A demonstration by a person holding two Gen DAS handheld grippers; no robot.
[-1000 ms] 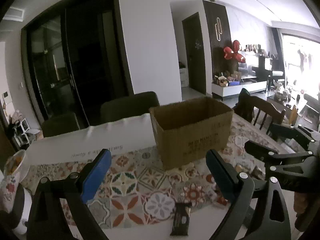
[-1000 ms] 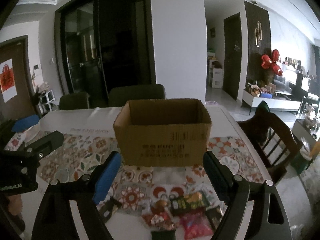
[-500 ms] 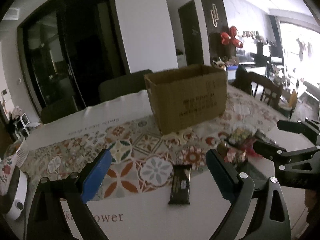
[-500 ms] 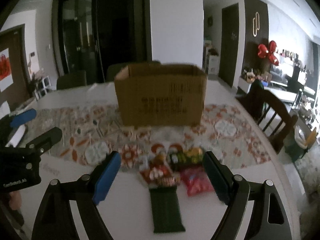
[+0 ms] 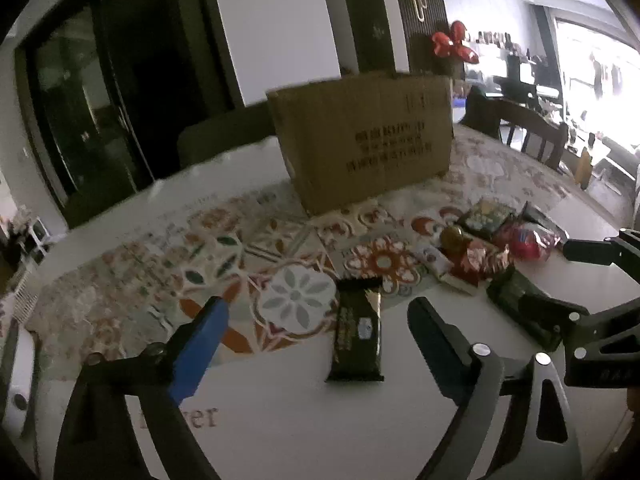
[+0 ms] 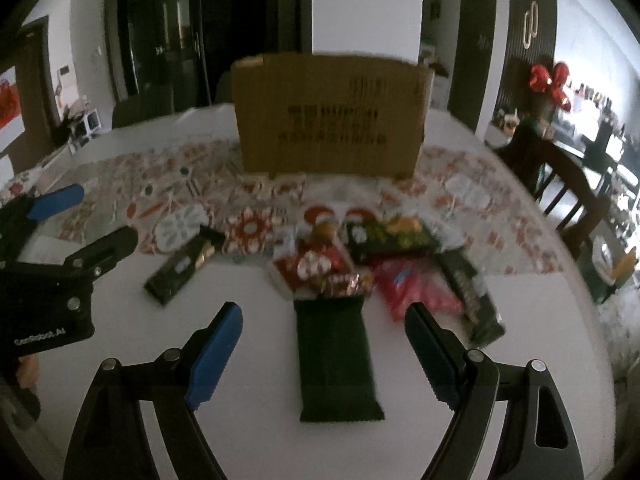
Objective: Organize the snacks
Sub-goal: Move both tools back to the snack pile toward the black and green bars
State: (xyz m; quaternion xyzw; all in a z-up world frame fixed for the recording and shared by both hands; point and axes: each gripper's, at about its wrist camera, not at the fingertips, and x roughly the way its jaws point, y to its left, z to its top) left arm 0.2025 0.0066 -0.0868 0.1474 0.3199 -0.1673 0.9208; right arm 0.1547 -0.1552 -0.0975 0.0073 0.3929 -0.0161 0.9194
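Observation:
A brown cardboard box (image 5: pixel 364 140) stands on the patterned table runner; it also shows in the right wrist view (image 6: pixel 332 116). A dark snack bar (image 5: pixel 358 330) lies flat between the fingers of my open left gripper (image 5: pixel 316 316), just ahead of them. My open right gripper (image 6: pixel 324 320) is over a dark green packet (image 6: pixel 334 356) lying on the white table. Behind it sits a pile of snacks: a red-and-white packet (image 6: pixel 312 268), a pink bag (image 6: pixel 416 288), a green-and-yellow packet (image 6: pixel 392 240) and a long dark bar (image 6: pixel 468 288).
The white table (image 5: pixel 280 412) carries a floral runner (image 5: pixel 192 260). Dark chairs stand behind the box and a wooden chair (image 6: pixel 572 192) at the right. The left gripper body (image 6: pixel 44 284) shows at the left of the right wrist view.
Both grippers have dropped lower and tilted down toward the table. The snacks now lie closer and between the fingers. Both stay open.

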